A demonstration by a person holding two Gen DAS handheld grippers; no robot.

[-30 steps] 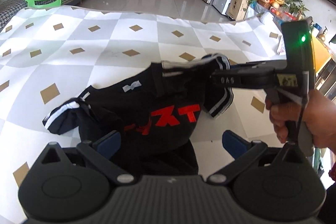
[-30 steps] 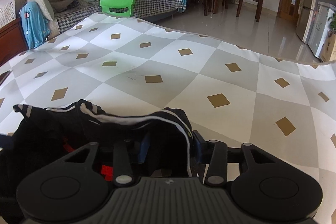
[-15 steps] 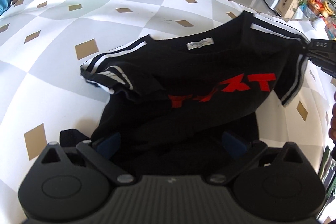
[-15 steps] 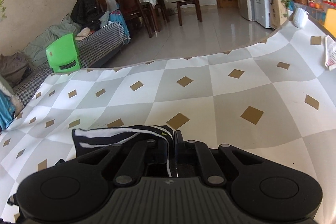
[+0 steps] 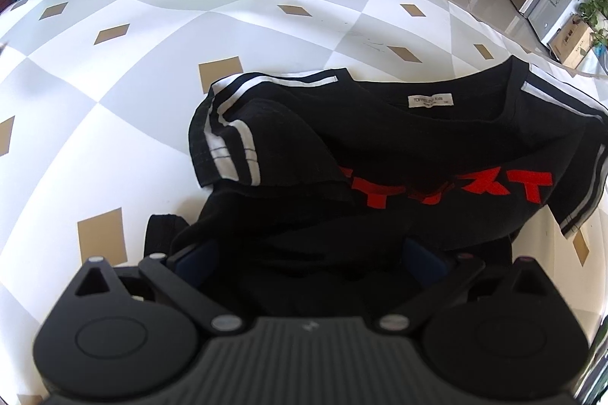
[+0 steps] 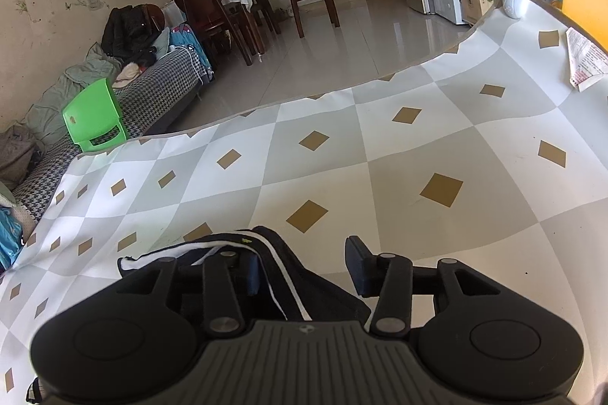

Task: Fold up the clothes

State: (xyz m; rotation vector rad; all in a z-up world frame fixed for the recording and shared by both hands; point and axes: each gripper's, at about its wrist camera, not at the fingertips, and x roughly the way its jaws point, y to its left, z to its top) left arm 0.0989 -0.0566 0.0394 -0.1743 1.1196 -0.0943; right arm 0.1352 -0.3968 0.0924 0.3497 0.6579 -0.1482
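item: left fingers [image 5: 309,258]. blue pads spread wide, one on each side of the bunched lower part of the shirt; cloth lies between them, but we see no pinch.

item: right fingers [image 6: 304,270]. parted; the left pad sits against a striped fold of cloth, the right pad stands free over the tabletop. nothing is clamped.

item: black t-shirt [image 5: 418,146]. red lettering up, neck label [image 5: 431,101] showing, collar on the far side from our left fingers. its long axis, hem to collar, runs straight away from the left fingers; the shoulder line runs left to right. the near hem is crumpled under the left fingers. the left striped sleeve [image 5: 231,143] is turned in over the chest; the right striped sleeve [image 5: 581,177] hangs outward at the right edge.

item: tabletop [image 5: 266,25], diamond-patterned cloth, carries the shirt at its near side.

judgement: the shirt lies half spread, neither flat nor folded. the left hand is nearer the hem and the in-turned sleeve; the right hand is at the striped edge. which fold comes next we cannot settle.
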